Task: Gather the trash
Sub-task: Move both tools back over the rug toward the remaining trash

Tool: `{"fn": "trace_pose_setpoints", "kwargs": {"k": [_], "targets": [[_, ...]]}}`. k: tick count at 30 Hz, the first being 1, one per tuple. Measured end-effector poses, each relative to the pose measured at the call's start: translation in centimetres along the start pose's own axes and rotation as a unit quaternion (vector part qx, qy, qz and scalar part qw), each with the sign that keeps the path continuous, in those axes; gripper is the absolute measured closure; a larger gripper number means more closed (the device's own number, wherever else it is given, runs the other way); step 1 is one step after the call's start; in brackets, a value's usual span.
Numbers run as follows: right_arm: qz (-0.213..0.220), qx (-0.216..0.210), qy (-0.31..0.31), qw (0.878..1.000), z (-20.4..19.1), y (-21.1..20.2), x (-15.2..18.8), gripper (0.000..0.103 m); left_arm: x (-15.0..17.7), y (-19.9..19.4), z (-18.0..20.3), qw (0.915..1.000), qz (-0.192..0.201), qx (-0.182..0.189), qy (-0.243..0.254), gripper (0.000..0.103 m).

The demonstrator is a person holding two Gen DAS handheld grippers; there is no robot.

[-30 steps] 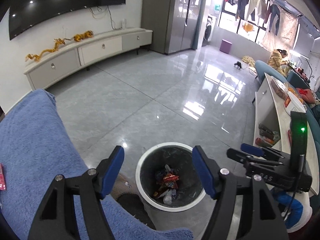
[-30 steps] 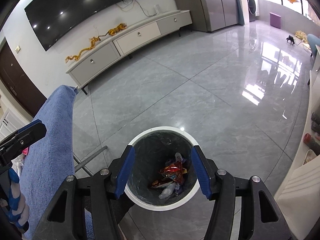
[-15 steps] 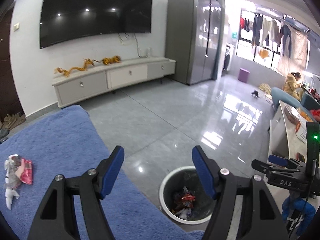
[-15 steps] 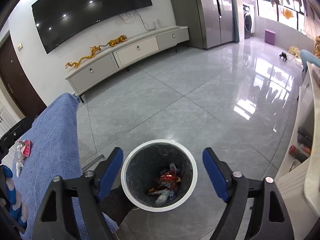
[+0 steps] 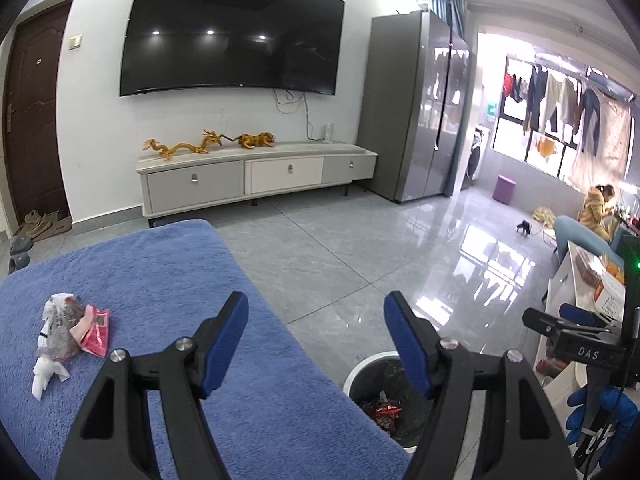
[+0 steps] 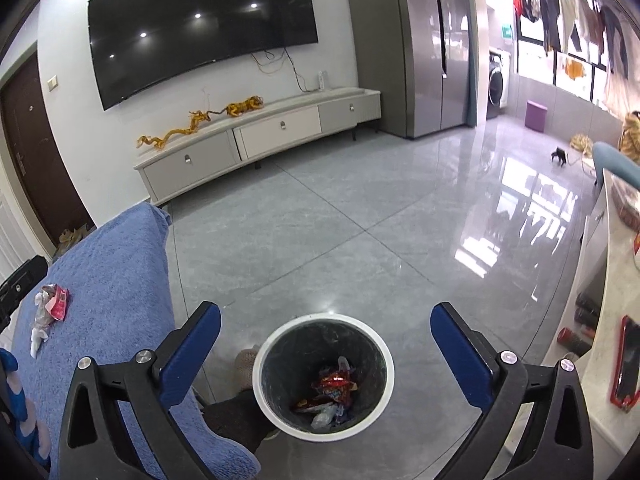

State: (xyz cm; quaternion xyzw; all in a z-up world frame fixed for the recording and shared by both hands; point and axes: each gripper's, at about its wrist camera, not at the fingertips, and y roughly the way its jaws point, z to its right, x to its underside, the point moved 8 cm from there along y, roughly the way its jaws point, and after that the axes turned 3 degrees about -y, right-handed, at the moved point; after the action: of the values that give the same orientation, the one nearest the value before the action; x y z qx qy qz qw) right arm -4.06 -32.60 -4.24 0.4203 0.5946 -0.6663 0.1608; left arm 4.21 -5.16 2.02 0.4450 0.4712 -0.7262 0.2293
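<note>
"DAS" was readable on right gripper point(image 5: 576, 334) body; its jaws were opening, nothing between. Left gripper point(image 5: 316, 340) stood apart, empty. Crumpled wrappers point(image 5: 70, 330) lay on blue blanket point(image 5: 168, 280). Trash bin point(image 6: 323, 376) beside blanket held wrappers.

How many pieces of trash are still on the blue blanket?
2, lying together near its left edge: a crumpled clear-and-white wrapper and a red packet touching its right side. Blanket behind the tools is hidden, so more could be there.
</note>
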Motion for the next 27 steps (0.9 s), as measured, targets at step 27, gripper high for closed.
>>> {"fn": "trace_pose_setpoints", "kwargs": {"k": [27], "targets": [[0.018,-0.065,-0.087,0.994,-13.7,-1.0,-2.9,0.000,1.5,-2.3,-11.6,0.9972,0.006,-0.027,-0.070,0.034]]}}
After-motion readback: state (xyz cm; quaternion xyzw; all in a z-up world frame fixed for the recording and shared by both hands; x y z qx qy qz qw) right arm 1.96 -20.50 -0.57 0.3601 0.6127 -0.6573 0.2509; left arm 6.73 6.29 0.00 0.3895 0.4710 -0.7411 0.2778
